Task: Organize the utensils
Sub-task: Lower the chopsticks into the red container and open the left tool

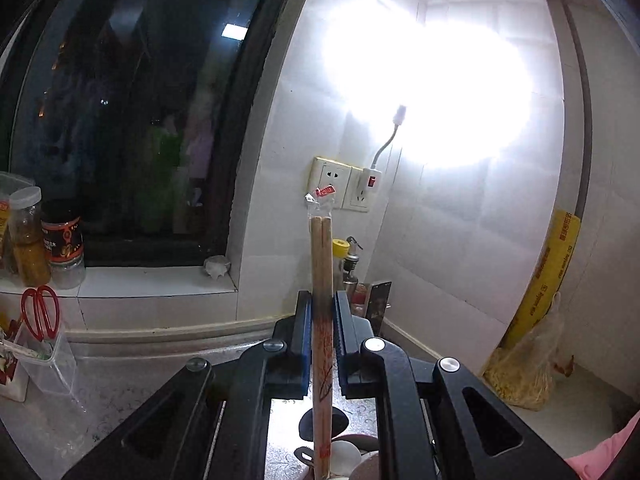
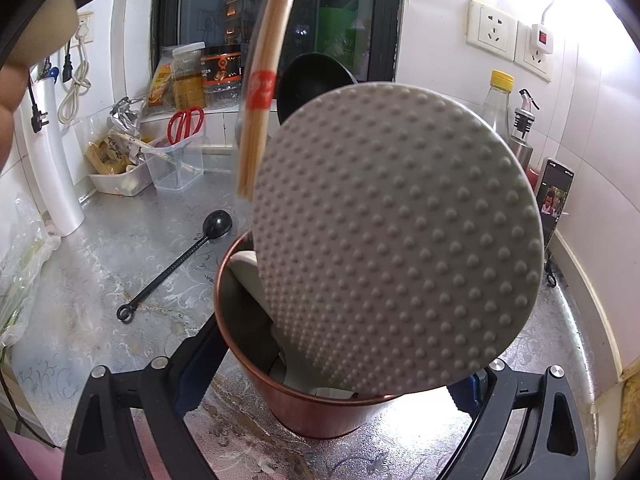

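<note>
My left gripper [image 1: 322,300] is shut on a pair of wooden chopsticks [image 1: 322,256] in a clear wrapper, held upright. In the right wrist view these chopsticks [image 2: 262,112] slant down from the top, their lower end just above the far left rim of a copper cup [image 2: 304,412]. My right gripper [image 2: 340,360] clasps that cup from both sides. The cup holds a grey dimpled rice paddle [image 2: 400,240], a black ladle [image 2: 308,80] and a white utensil [image 2: 246,264]. A black spoon [image 2: 176,264] lies on the counter left of the cup.
Red scissors [image 2: 185,122] stand in a clear box [image 2: 176,172] by the window sill, with jars [image 2: 188,76] behind. Oil bottles [image 2: 496,104] and a phone [image 2: 554,196] line the right wall. A white tube [image 2: 56,168] stands at the left. A yellow roll [image 1: 556,264] leans in the corner.
</note>
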### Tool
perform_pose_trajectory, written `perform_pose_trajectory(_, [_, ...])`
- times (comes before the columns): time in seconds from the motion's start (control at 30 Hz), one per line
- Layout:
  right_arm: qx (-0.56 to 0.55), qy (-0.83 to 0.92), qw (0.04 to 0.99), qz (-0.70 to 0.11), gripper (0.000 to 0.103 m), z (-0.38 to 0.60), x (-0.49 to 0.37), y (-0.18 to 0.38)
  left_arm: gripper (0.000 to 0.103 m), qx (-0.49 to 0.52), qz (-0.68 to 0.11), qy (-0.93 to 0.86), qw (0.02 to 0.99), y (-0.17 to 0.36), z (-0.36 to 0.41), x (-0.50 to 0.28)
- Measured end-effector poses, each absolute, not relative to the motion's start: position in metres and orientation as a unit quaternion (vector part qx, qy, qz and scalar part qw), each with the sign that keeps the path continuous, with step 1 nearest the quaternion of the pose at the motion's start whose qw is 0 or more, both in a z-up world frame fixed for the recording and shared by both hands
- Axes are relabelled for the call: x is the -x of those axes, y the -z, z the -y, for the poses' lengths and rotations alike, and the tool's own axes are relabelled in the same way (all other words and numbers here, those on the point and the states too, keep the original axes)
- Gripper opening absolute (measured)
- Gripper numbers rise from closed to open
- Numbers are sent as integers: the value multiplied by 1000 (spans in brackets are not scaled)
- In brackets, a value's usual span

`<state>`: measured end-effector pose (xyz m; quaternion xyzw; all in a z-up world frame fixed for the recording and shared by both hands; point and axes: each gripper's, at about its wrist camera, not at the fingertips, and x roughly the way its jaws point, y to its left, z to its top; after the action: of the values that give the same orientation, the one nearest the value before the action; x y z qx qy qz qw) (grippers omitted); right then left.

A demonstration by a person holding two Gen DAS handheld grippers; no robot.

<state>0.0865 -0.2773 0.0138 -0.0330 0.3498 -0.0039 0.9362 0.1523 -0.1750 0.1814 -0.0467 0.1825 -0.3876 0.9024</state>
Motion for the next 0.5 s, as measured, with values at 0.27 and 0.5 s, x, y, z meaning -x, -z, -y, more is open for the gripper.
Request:
perform_pose_trajectory(0.27, [32,3,936,-350,97,278,-85,-14,10,27,-176,387,905,-178,180,-142])
perform_pose_trajectory(0.5, [32,3,936,-350,97,279,-84,-15,10,26,-187,391,901,-176,172,-133])
